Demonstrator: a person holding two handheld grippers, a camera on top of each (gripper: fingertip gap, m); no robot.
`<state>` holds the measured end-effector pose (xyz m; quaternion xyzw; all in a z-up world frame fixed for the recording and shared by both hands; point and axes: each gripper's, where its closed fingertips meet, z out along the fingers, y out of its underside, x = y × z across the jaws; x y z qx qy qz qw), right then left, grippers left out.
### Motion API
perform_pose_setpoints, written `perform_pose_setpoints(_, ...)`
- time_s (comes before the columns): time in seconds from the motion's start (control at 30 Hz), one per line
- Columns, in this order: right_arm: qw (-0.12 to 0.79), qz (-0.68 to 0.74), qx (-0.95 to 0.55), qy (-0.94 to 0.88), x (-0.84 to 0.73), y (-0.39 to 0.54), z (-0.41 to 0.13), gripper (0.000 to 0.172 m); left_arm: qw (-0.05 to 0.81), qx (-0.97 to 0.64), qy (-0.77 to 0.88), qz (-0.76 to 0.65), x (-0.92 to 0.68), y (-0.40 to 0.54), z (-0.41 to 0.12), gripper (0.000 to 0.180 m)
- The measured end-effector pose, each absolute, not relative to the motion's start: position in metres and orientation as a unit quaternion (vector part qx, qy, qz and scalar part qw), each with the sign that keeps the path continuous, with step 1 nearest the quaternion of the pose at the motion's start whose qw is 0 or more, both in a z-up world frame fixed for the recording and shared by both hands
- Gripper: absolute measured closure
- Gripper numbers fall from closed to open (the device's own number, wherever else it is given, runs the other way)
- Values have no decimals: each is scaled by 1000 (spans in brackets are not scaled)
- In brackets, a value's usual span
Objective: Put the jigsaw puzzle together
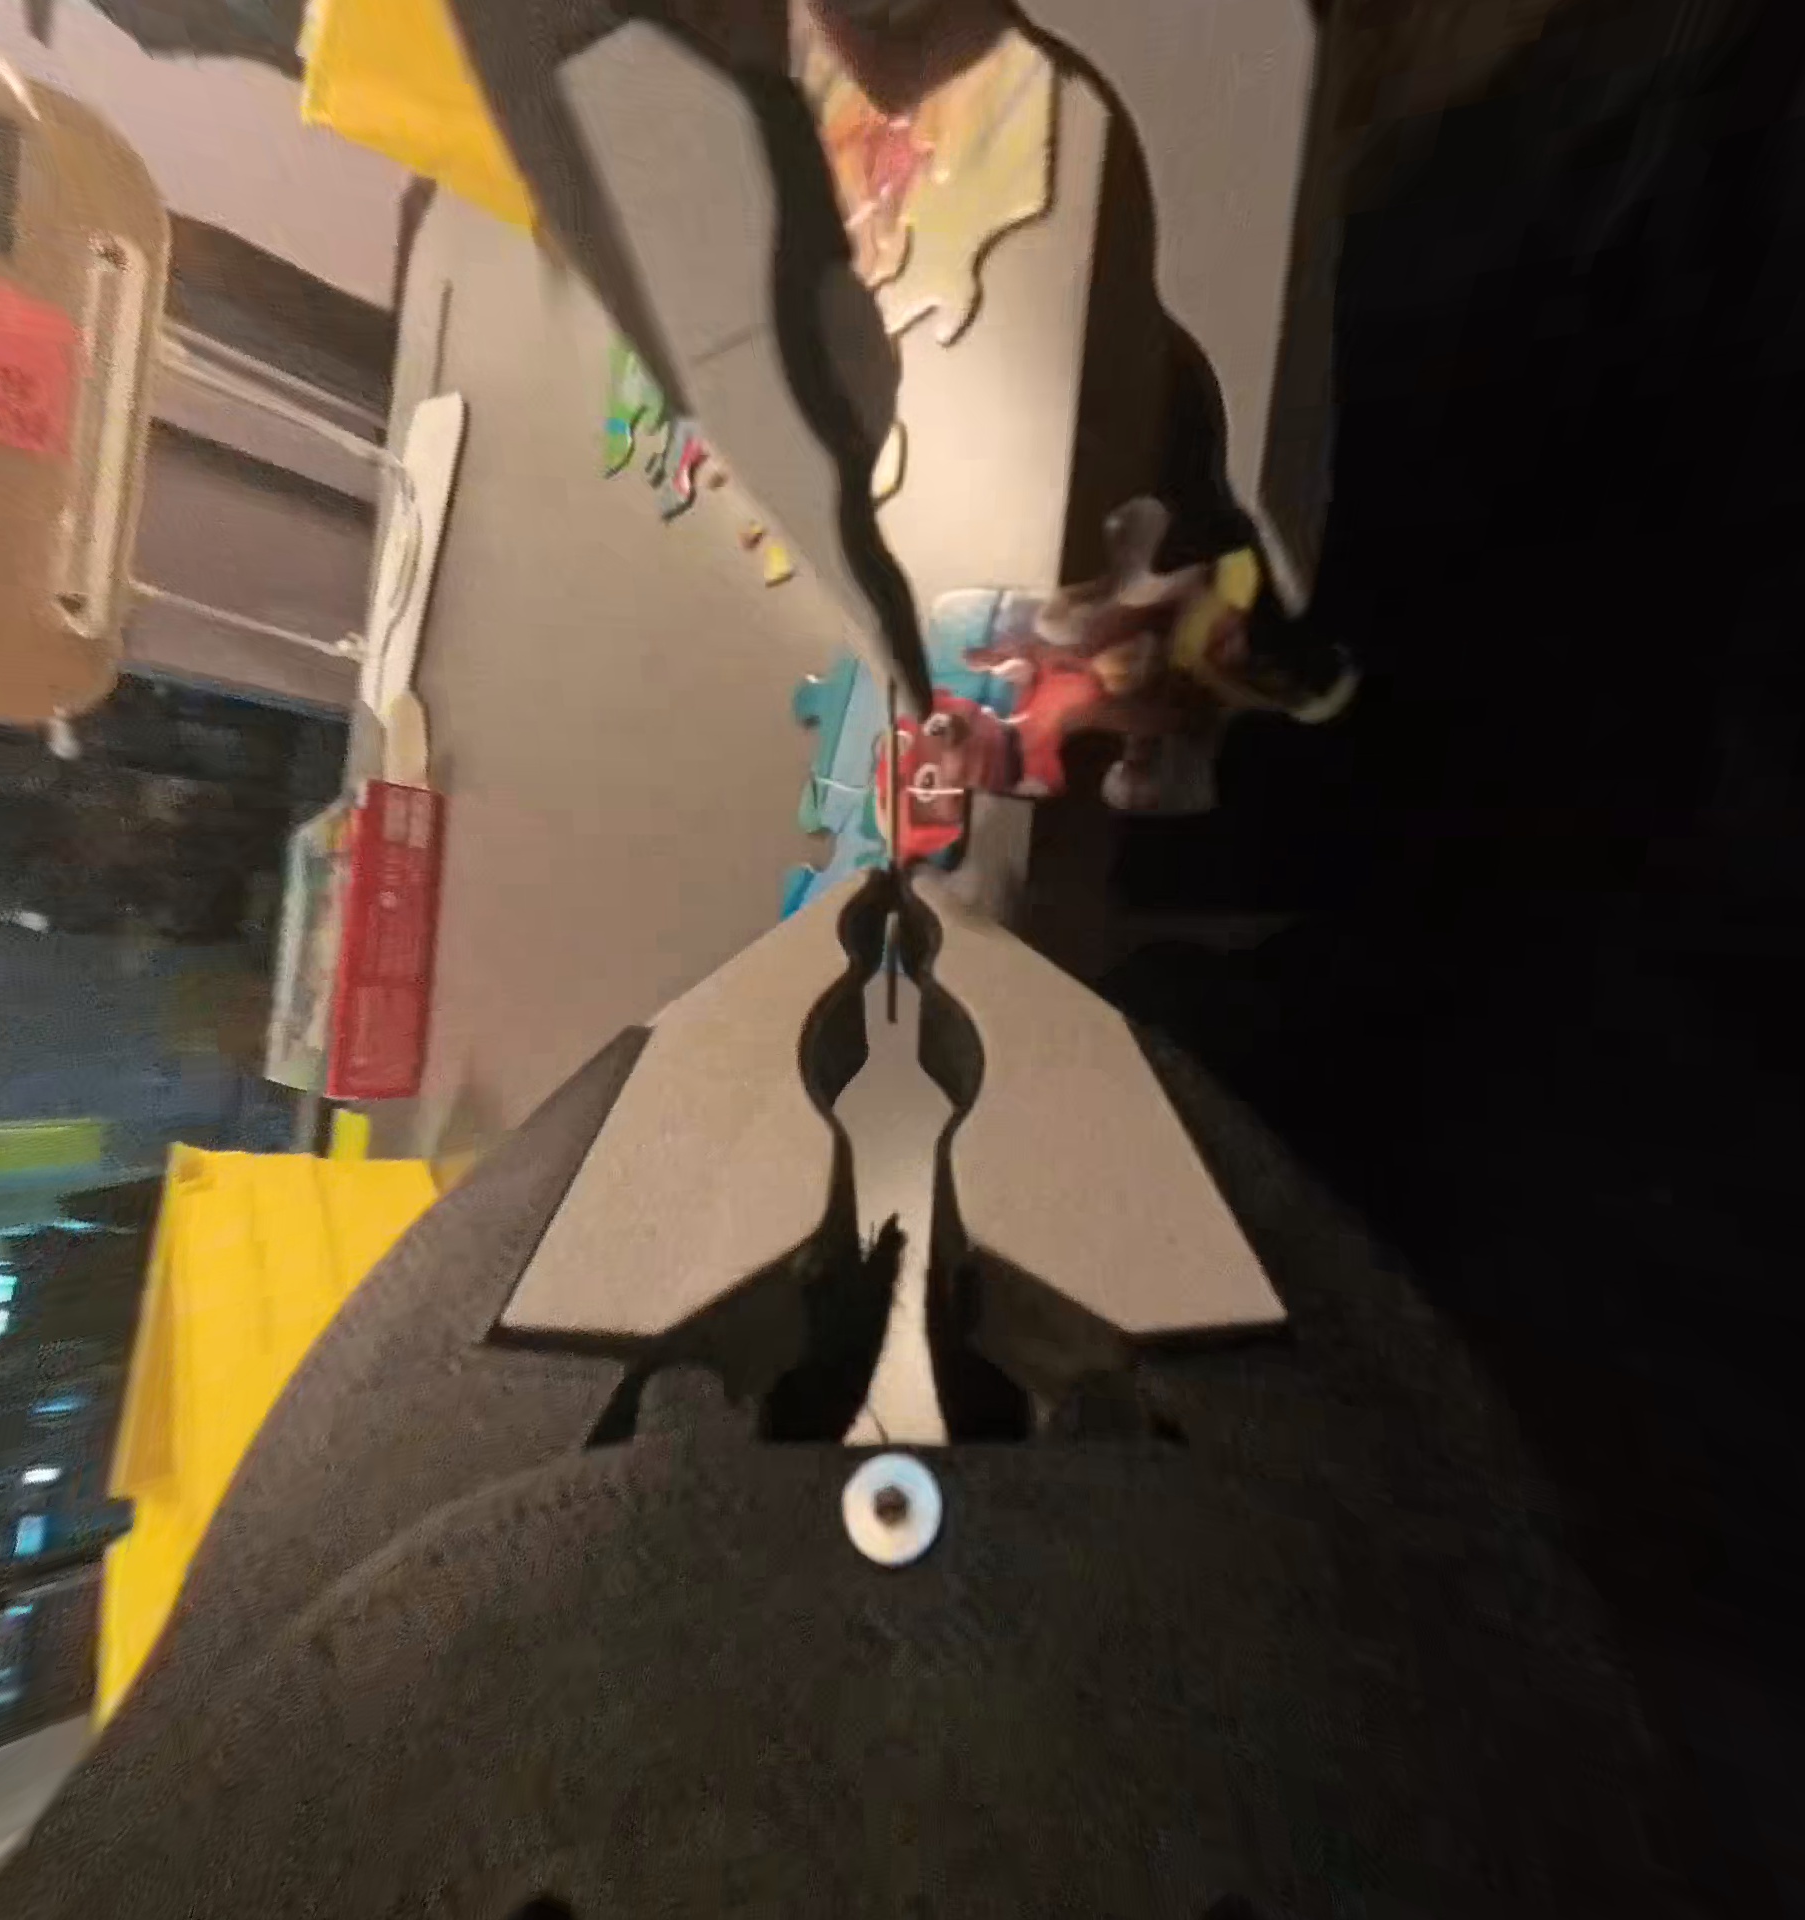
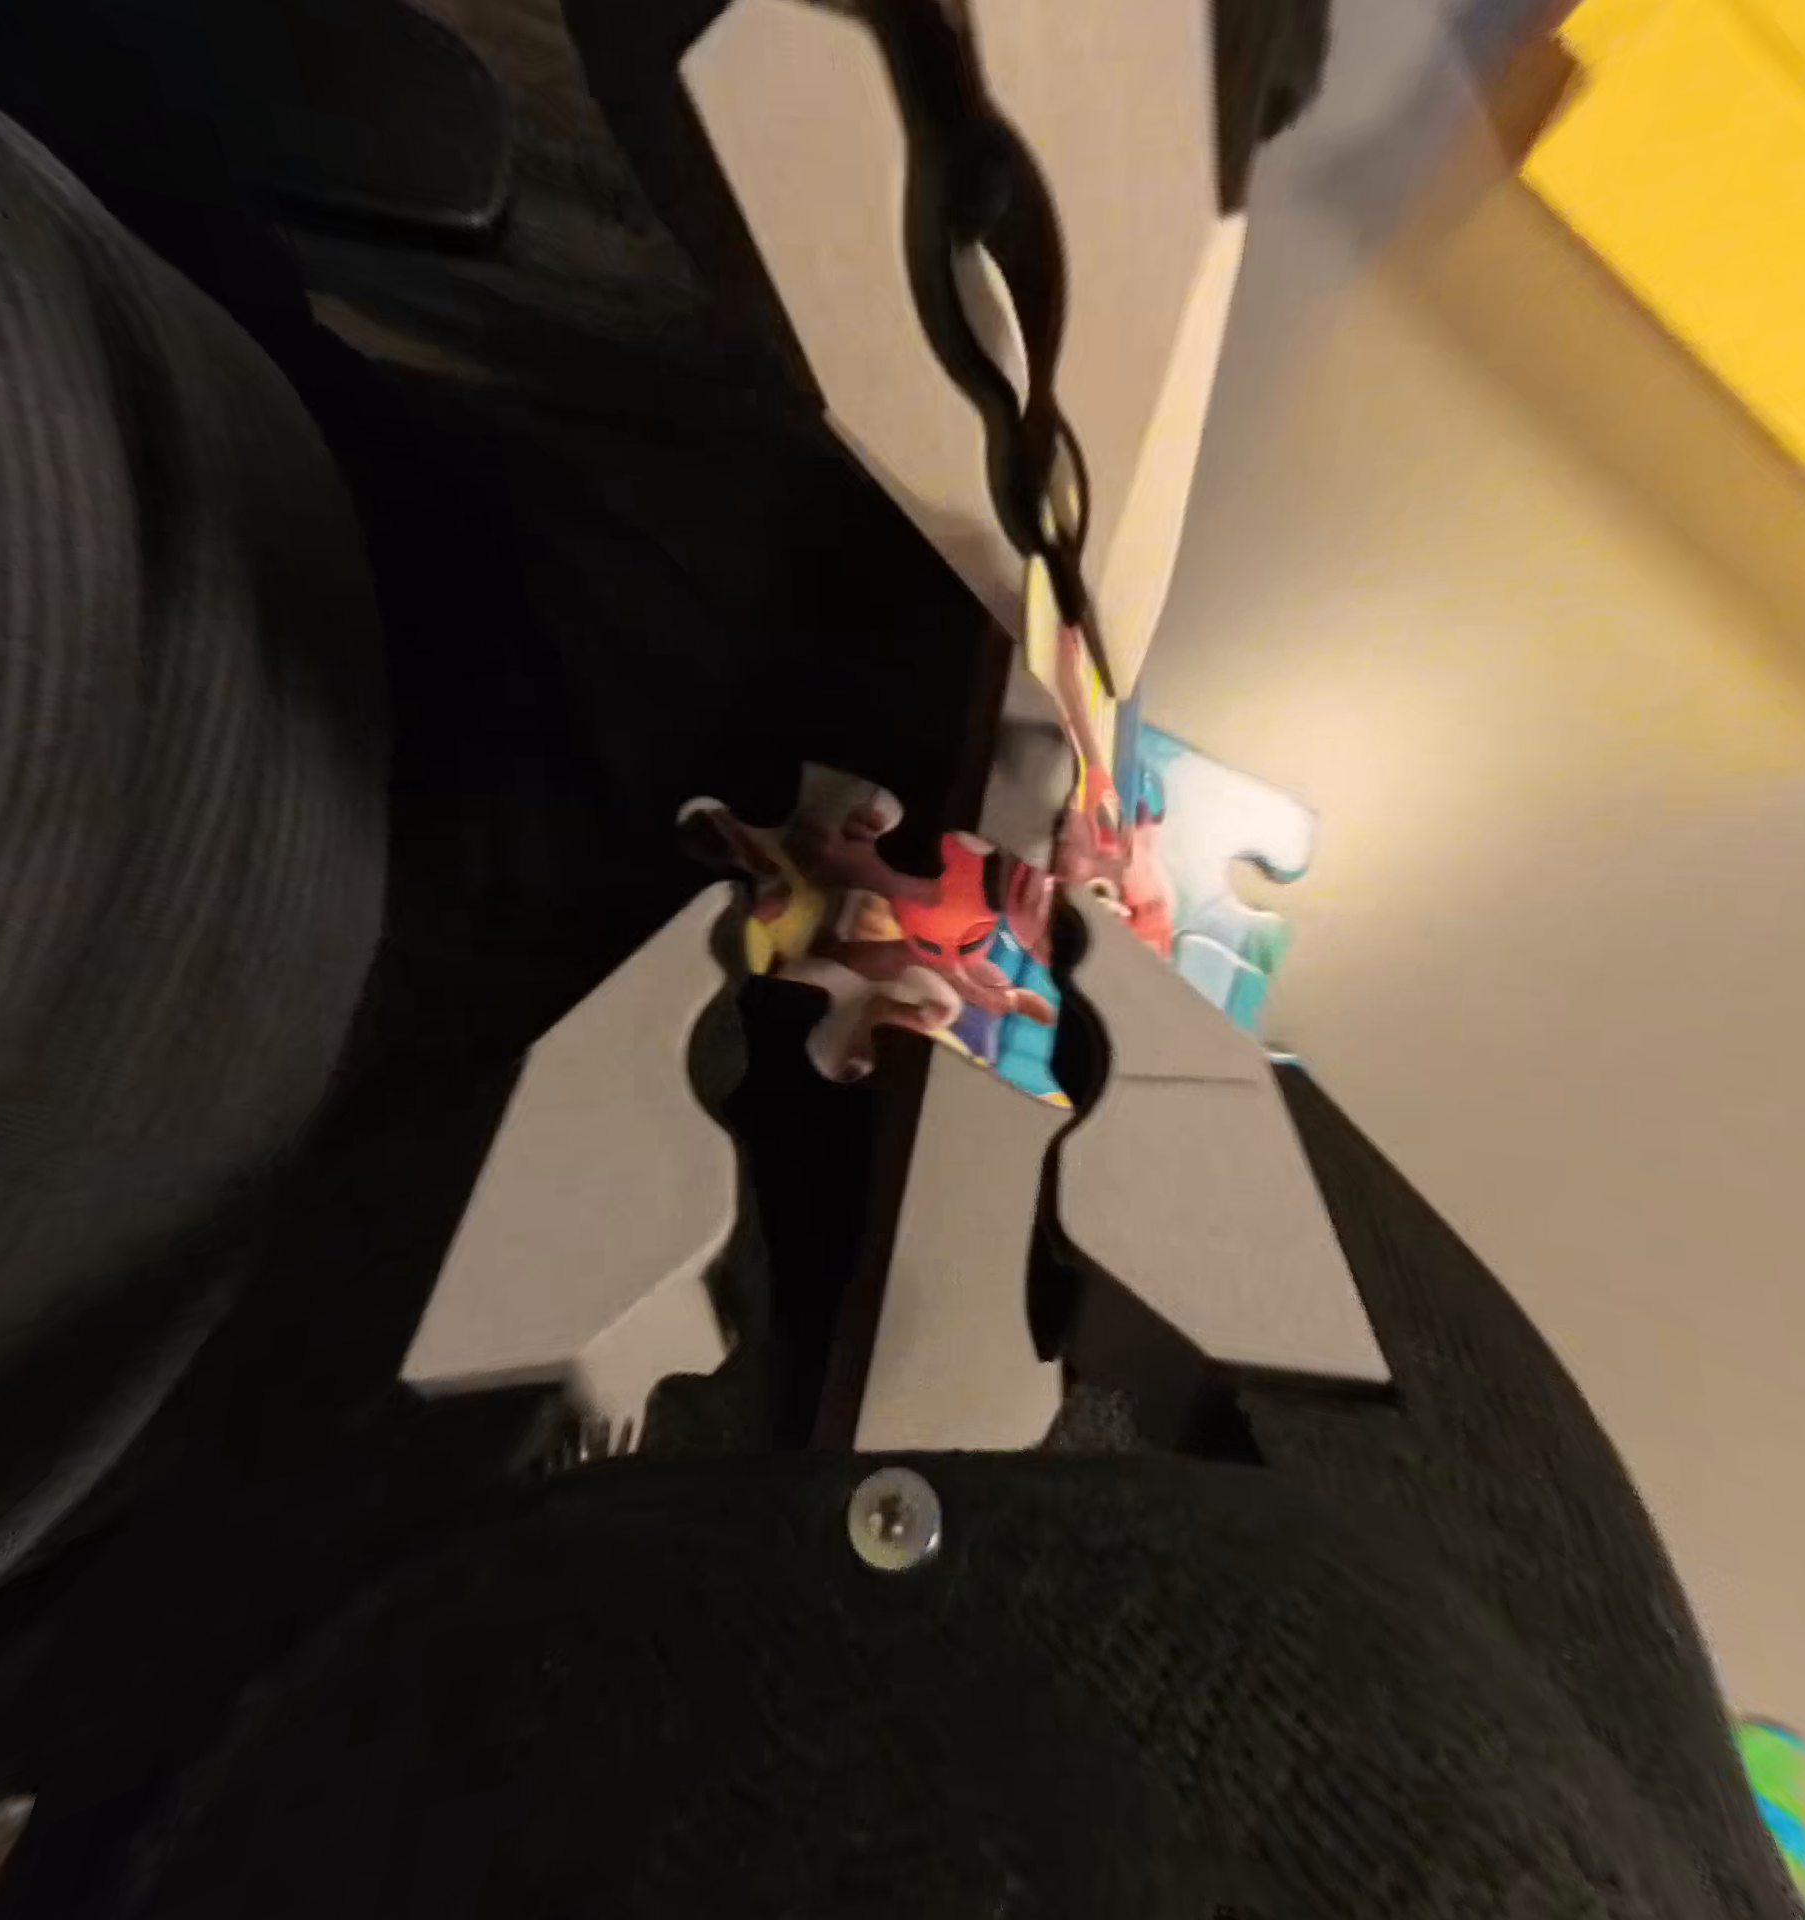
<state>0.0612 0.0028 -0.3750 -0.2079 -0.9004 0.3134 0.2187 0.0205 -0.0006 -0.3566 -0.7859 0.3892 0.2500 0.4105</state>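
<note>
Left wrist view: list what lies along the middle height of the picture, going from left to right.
Brown container with a red label → red box → pale table surface → left hand-held gripper, shut on the edge of a puzzle piece → colourful joined puzzle pieces → dark area off the table's edge.

Right claw (image 2: 898, 935) spread around a colourful puzzle piece (image 2: 908, 935) — left claw (image 2: 1080, 634) pinching another piece (image 2: 1090, 790) edge-on.

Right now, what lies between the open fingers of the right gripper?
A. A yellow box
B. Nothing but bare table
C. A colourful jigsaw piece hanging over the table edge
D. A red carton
C: in the right wrist view a colourful jigsaw piece overhanging the table edge shows between the right gripper's spread fingers.
</note>
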Motion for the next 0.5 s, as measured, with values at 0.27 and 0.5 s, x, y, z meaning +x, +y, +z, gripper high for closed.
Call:
perform_pose_setpoints(0.27,240,309,-191,-900,62,-1,-370,99,429,-827,301,203,-8,22,-348,180)
perform_pose_setpoints(0.5,297,271,-125,-907,68,-14,-394,102,563,-809,33,166,-103,15,-260,180)
